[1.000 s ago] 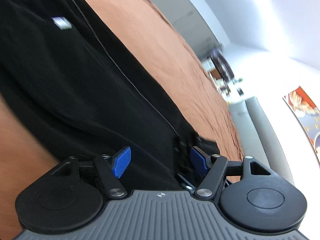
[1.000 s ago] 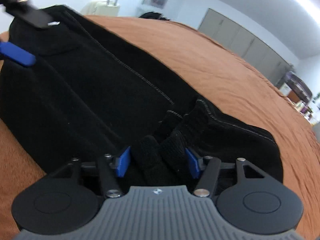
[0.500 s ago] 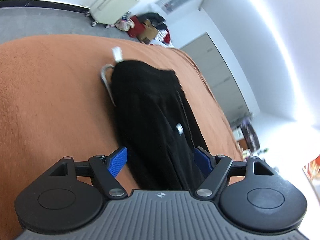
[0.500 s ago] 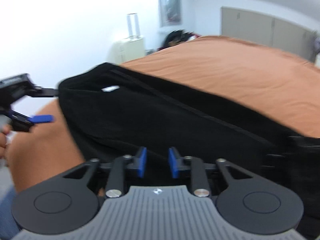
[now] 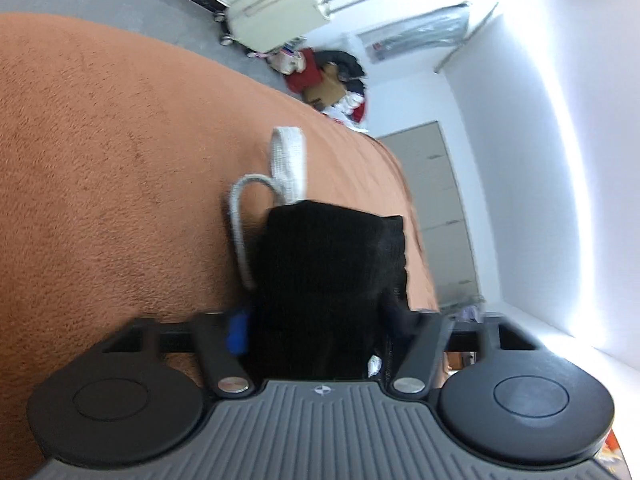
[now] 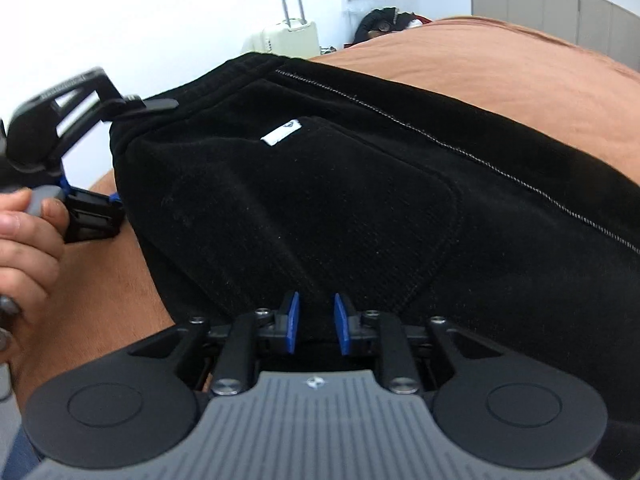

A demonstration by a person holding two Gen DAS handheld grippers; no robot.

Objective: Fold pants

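We've got the black pants (image 6: pixel 360 184) spread over the rust-orange bed cover (image 5: pixel 112 152), filling most of the right wrist view. A small white label (image 6: pixel 281 133) sits on the back pocket, with a tiny mark on it too small for us to read. A line of pale stitching runs along the seam toward the right.

Our right gripper (image 6: pixel 316 322) is at the near edge of the fabric, its blue pads drawn close together with only a narrow gap. The cloth lies just beyond the tips, and we can't tell whether any of it is pinched there. A second ago those pads stood wide around a bunched fold of the fabric; now they are nearly shut over flat cloth.

Over on the left, our left gripper (image 5: pixel 316 326) has a thick black bundle of the pants between its pads, and its jaws are closing on it right now. Only the left blue pad shows; the fabric hides most of the other. Half a second ago the pads were spread wide with the pants stretched out well ahead; now the bundle fills the gap.

A white drawstring (image 5: pixel 288 164) loops out from the far end of the bundle onto the cover. In the right wrist view, a hand (image 6: pixel 24 240) holds the left gripper at the pants' left edge.

Far off, a cream suitcase (image 5: pixel 276 8) stands by the wall, near a pile of clothes (image 5: pixel 332 76).
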